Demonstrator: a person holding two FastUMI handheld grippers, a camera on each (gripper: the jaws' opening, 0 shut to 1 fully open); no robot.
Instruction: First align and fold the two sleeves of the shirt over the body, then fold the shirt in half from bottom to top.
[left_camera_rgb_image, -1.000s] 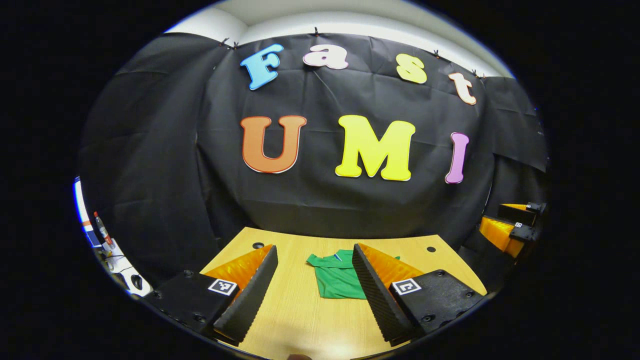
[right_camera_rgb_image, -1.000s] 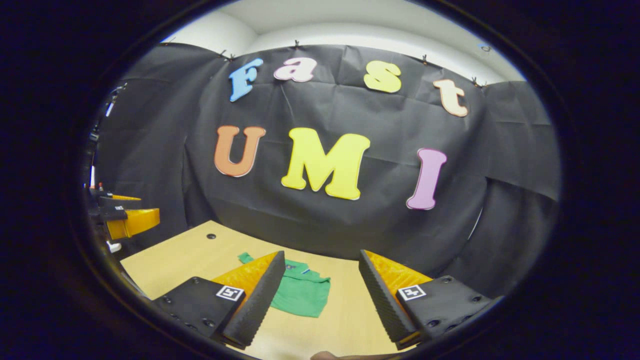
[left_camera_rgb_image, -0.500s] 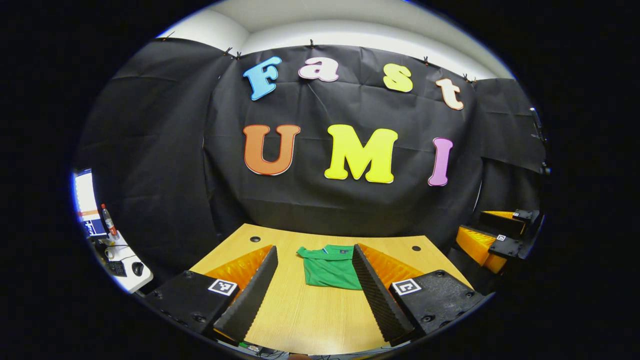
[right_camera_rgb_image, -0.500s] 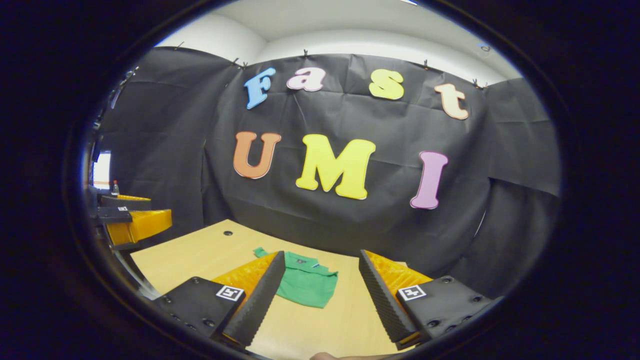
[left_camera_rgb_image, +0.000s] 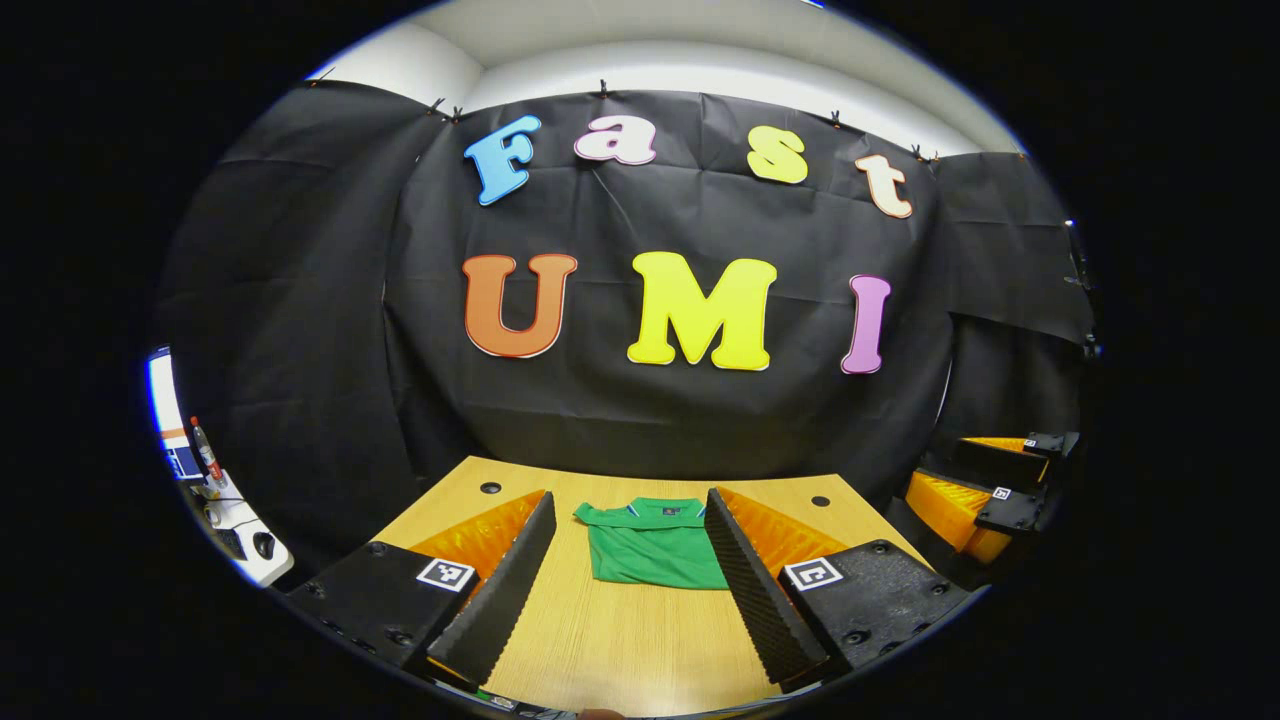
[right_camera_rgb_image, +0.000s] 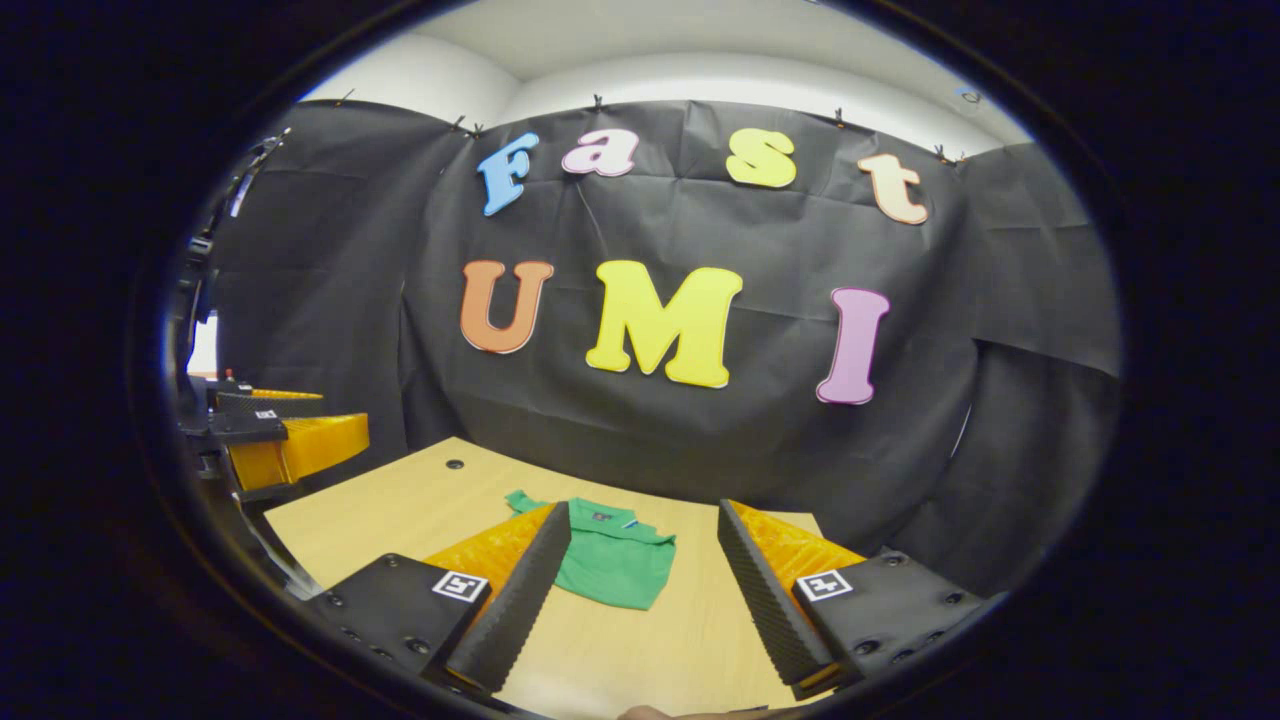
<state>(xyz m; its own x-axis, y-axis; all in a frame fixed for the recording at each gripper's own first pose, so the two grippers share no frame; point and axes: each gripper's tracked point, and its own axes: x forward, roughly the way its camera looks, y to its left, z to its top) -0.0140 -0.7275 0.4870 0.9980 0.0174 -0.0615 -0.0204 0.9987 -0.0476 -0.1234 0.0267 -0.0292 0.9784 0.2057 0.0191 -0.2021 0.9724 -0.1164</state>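
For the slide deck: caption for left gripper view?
Open left tongs frame the folded green shirt lying on the wooden table.

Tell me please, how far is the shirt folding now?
It looks finished: the green shirt lies as a compact folded rectangle, collar on top, on the wooden table. Left gripper and right gripper are open, holding nothing, away from it. Nothing visibly remains.

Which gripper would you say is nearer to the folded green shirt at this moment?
Neither, clearly. The left gripper faces the green shirt head-on; the right gripper sees it left of centre. Both are open, held back.
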